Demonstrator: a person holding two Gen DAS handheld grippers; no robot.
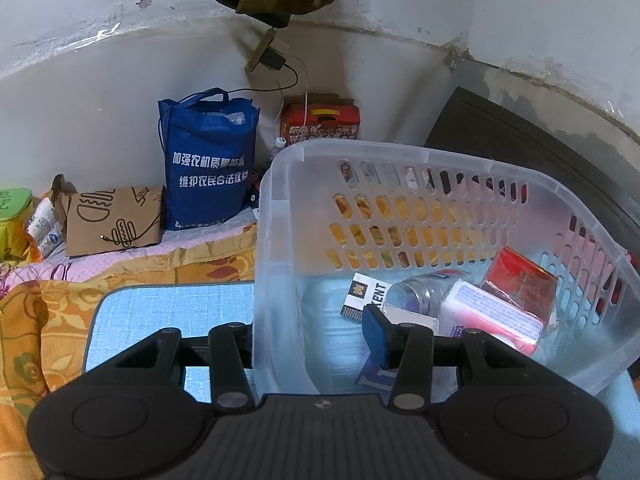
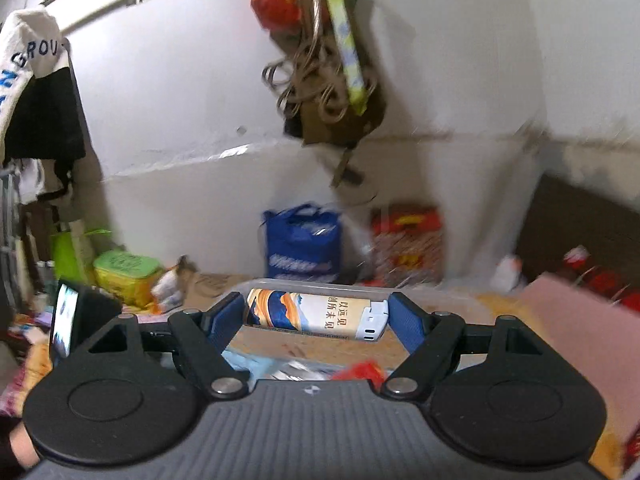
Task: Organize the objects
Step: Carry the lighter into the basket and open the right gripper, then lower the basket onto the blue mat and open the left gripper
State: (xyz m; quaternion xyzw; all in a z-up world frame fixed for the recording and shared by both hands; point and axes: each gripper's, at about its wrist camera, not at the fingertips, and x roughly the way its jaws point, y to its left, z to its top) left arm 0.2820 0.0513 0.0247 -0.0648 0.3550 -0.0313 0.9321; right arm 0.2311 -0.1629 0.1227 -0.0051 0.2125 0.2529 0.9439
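Left wrist view: a clear basket (image 1: 400, 168) is seen on a blue mat (image 1: 172, 308), tilted, its near wall clamped between the closed fingers of the left gripper (image 1: 308, 340). Inside lie a Kent pack (image 1: 366, 294), a bottle (image 1: 424, 294), a white packet (image 1: 492, 312) and a red box (image 1: 520, 280). In the blurred right wrist view, a lighter (image 2: 316, 314) is held crosswise, pinched end to end by the right gripper (image 2: 316, 316), above the basket rim. The step in hand is judged to be carrying the lighter over. Next, it must be lowered inside and the fingers parted.
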